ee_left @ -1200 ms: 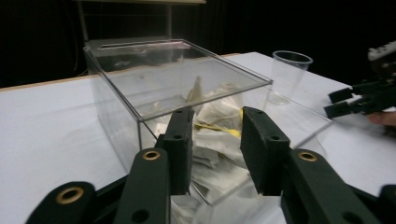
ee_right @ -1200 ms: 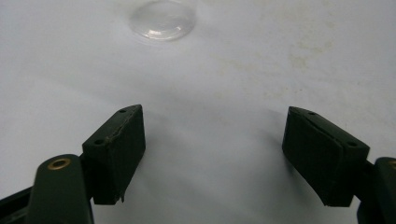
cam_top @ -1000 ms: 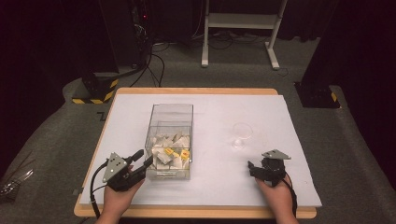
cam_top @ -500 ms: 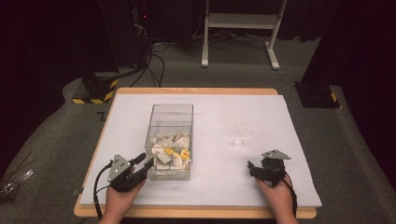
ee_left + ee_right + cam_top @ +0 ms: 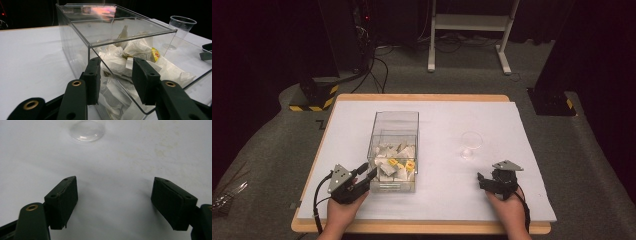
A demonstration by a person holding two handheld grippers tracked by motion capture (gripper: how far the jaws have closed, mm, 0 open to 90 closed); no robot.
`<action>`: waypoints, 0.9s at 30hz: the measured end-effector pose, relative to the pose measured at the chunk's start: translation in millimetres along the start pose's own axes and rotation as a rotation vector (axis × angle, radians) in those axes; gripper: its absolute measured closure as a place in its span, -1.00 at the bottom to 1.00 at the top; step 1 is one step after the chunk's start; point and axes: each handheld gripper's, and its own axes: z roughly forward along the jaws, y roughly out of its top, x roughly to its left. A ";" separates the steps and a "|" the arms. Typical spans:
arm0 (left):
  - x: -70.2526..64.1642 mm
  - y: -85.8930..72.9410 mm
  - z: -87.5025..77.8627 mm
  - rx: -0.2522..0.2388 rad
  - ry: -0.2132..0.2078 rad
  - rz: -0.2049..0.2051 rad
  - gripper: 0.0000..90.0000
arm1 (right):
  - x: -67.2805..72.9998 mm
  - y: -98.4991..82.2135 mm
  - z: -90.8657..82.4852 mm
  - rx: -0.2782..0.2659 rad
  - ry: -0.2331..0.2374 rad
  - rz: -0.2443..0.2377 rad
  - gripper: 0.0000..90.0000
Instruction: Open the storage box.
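Clear box (image 5: 82, 37) corner between left gripper (image 5: 116, 80) jaws, just closing, contact unclear; right gripper (image 5: 113, 202) open.

We see two black hand-held tools, the left gripper (image 5: 364, 175) and the right gripper (image 5: 482, 179), each topped with a grey three-cornered plate and trailing a black cable. Up close, the fingers (image 5: 93, 79) are thick matte black blocks with small screw holes, mounted on dark arms with brass-ringed rivets. Both forearms are bare, with no sleeves.
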 end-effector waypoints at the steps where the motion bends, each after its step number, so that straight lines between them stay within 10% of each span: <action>1: 0.2 -0.2 -0.1 -0.002 -0.001 -0.002 0.31 | 0.0 0.0 0.0 0.000 0.000 0.000 -0.52; 27: -4.5 -8.1 -17.4 0.013 -0.006 0.020 0.51 | -0.2 0.0 0.0 -0.001 0.001 -0.001 -0.52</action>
